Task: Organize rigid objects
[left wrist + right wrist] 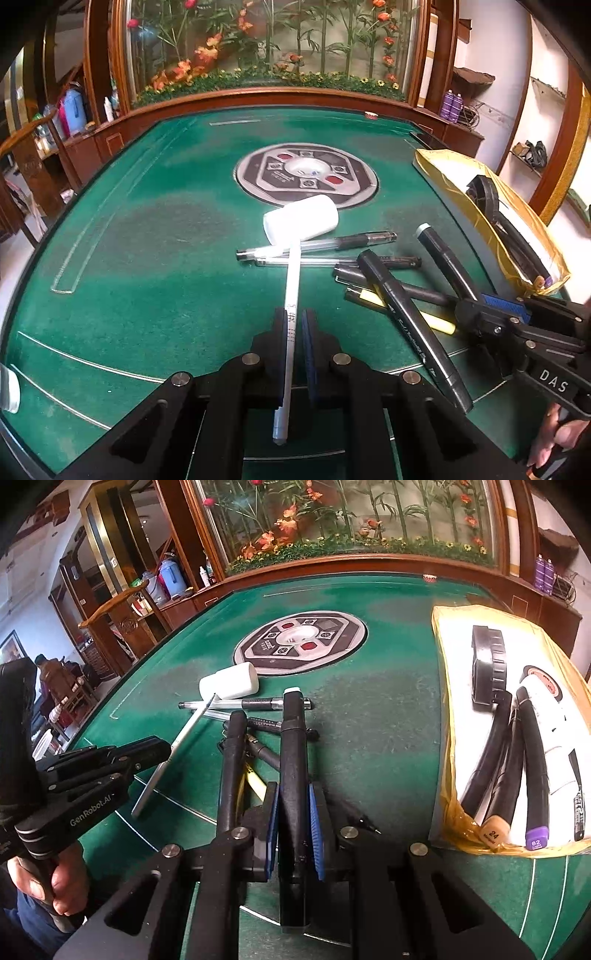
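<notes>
Green felt covers the table (155,229), which has a round control panel (306,179) set in its middle and a wooden rim behind it. Beyond the rim stands a glass case of artificial flowers and bamboo (273,44), with wooden shelving to either side. At the table's right edge sits a gold-wrapped tray (448,701) holding a black lid (487,664) and several markers laid roughly lengthwise.

Loose pens lie in a heap at centre, near a white bottle (301,219) lying on its side. The black marker (293,775) runs straight away from the right wrist camera, pale cap end pointing toward the panel; the right gripper (293,812) pinches it between blue pads. The white pen (290,325) lies with its long axis running away from the left wrist camera, far end toward the bottle, tip nearest the lens; the left gripper (293,325) has its fingers pressed against it on both sides.
</notes>
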### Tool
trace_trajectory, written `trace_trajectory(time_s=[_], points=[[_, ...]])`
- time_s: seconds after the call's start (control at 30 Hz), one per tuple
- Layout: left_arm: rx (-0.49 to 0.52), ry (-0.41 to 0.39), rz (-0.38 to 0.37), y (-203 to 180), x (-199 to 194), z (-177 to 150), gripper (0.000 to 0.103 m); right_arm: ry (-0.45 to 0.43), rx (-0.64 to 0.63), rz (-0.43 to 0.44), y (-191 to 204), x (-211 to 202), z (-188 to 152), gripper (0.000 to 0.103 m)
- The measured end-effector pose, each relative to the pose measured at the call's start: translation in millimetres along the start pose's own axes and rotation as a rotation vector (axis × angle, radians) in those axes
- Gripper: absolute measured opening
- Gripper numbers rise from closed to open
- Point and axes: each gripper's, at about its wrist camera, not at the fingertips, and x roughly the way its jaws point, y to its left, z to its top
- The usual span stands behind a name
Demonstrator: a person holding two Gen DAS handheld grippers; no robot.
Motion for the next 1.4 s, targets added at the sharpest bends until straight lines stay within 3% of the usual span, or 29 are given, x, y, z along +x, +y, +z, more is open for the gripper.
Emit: trace_trajectory(time_s=[0.17, 0.53, 0.83, 0.93, 1.07, 1.37, 1.4], points=[[-0.022, 0.004, -0.043, 5.0, -0.4, 0.1, 0.008, 0.015, 0.009, 0.010, -0.6, 3.5, 1.9, 0.015], [-0.014, -0.010, -0.070, 3.6, -5.0, -1.8, 0.008, 0.009, 0.069, 0.130, 1.6, 4.3, 5.5, 0.015], [-0.031, -0.008, -0.020, 0.3, -7.3, -2.9, 0.008, -0.062, 0.124, 0.147, -27.6, -32.7, -4.1, 0.015], [-0.055, 0.011, -0.044, -2.3, -9.3, -2.3, 0.008, -0.079, 0.133, 0.152, -36.2, -43.3, -7.8, 0.015], [-0.034, -0.004, -0.023, -10.5, -16.9, 0.1, 0.008, -0.114, 0.162, 0.157, -49.9, -58.9, -11.7, 0.015], [-0.017, 0.063, 0.047, -5.7, -3.9, 3.7, 0.008, -0.136, 0.160, 0.178, -54.9, -74.6, -18.8, 0.015], [-0.007, 0.077, 0.057, -5.8, -0.2, 5.0, 0.012, -0.138, 0.161, 0.180, -55.3, -75.2, -18.7, 0.015]])
